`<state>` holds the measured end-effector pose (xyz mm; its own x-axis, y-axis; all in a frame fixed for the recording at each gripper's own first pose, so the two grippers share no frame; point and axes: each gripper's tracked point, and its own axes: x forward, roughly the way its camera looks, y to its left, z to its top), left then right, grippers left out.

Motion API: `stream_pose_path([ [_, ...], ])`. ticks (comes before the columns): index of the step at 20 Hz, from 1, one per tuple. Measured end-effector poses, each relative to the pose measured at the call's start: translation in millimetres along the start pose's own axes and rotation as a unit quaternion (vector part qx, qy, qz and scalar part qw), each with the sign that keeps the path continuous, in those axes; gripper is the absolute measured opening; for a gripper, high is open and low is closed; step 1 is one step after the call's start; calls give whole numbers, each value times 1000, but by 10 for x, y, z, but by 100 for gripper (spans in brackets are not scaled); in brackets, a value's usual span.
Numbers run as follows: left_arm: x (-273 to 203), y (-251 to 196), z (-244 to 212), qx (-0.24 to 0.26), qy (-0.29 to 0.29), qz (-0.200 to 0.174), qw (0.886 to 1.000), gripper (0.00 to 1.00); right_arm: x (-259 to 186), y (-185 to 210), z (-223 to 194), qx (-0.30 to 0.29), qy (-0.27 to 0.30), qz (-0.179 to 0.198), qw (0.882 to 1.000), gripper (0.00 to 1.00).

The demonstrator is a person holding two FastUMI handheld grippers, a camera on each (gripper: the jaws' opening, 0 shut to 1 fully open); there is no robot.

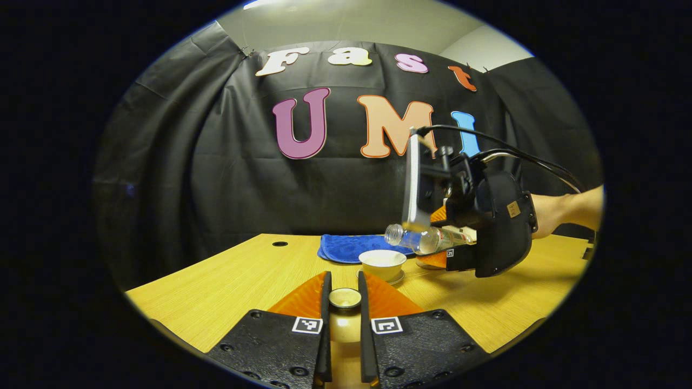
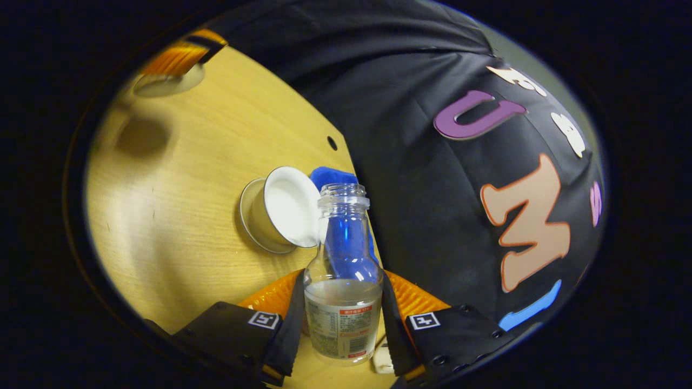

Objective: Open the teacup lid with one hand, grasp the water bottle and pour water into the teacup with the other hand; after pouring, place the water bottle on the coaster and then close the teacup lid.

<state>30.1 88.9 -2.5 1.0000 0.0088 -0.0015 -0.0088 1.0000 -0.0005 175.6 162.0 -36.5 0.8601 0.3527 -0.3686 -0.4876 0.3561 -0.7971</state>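
Right gripper (image 2: 340,324), fingers clamped on the clear plastic water bottle (image 2: 341,281), tips it over the white teacup (image 1: 383,263) on the wooden table (image 1: 227,281); left gripper (image 1: 345,302) grips the cup's round lid (image 1: 345,297).

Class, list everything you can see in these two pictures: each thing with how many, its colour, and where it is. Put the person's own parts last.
Table: one, light wood, under everything.
Teacup: one, cream, open, on a saucer mid-table.
Lid: one, cream, held off the cup between the left gripper's fingers.
Water bottle: one, clear, tipped toward the teacup, uncapped.
Cloth: one, blue, behind the teacup.
Left gripper: one, shut on the lid.
Right gripper: one, shut on the water bottle.
Hand: one, holding the right gripper.
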Motion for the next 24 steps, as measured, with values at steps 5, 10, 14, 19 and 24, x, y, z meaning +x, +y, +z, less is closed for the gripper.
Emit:
stream_pose_path([
  [5,-7,1,7,0,0,0,1000,18,41,-214,-108,223,-35,-31,974,70],
  [10,0,0,0,0,0,0,1000,17,22,-659,-415,365,-53,-103,924,73],
  [14,0,4,-3,0,0,1,1000,17,87,-911,-557,453,-73,-145,877,70],
  [19,-3,5,-3,-1,0,1,1000,18,237,-991,-675,531,-79,-163,828,70],
  [24,-4,7,-4,0,0,1,1000,18,275,-1036,-684,531,-99,-182,822,71],
])
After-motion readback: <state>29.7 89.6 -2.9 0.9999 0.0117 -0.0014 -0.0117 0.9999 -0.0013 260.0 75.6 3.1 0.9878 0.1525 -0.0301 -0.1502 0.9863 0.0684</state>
